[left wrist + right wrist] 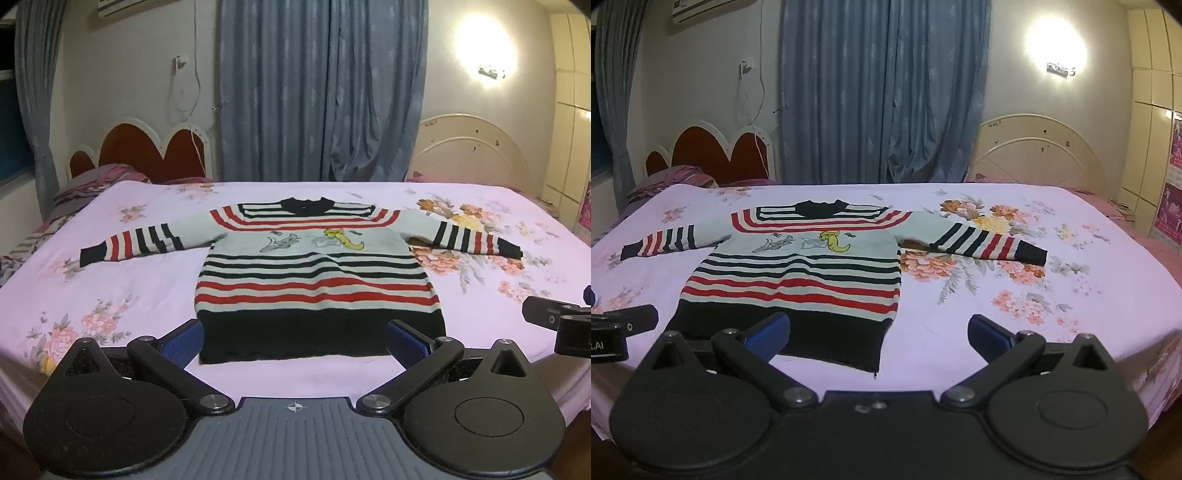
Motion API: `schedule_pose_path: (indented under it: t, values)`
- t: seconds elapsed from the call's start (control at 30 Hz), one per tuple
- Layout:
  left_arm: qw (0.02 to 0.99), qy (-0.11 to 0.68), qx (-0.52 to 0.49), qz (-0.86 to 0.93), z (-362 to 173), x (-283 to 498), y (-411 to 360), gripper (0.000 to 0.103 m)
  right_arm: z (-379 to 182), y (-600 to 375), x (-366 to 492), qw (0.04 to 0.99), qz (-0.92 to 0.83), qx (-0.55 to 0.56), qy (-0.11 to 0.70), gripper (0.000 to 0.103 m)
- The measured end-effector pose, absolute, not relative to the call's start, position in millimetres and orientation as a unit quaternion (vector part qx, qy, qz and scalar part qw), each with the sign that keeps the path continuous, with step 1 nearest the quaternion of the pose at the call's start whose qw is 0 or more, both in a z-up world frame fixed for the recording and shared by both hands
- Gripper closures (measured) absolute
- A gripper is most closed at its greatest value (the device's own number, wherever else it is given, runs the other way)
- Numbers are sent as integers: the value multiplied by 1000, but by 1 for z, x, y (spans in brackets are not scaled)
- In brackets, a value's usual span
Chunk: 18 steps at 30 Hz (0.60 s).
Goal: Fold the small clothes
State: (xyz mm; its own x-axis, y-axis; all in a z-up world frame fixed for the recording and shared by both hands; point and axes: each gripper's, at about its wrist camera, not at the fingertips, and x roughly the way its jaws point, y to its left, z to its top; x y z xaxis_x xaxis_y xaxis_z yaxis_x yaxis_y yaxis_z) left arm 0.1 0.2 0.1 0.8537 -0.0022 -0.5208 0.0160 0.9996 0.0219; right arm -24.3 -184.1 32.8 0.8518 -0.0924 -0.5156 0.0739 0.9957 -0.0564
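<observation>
A small striped sweater point(314, 273) point(798, 273), white with red and black bands, a black hem and cartoon figures on the chest, lies flat on the bed with both sleeves spread out. My left gripper point(295, 341) hovers just before the hem, open wide, its blue pads flanking the hem's two corners without touching. My right gripper point(879, 338) is open too, over the hem's right corner; its left pad point(768, 332) overlaps the black hem in view and its right pad is over bare sheet. Nothing is held.
The bed has a pale pink floral sheet point(110, 288) point(1052, 295). Crumpled bedding point(96, 181) lies at the far left by a red headboard point(147, 147). Blue curtains point(321, 92) hang behind. The other gripper's body shows at the right edge point(561, 325) and left edge point(617, 328).
</observation>
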Motion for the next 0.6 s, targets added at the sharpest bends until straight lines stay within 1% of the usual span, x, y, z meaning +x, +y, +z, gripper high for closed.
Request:
schedule_pose_path:
  t: [0.6]
  values:
    - [962,272,9,0,-5,-1,9,0,29,-182,-21,962,-44,-17,269,1]
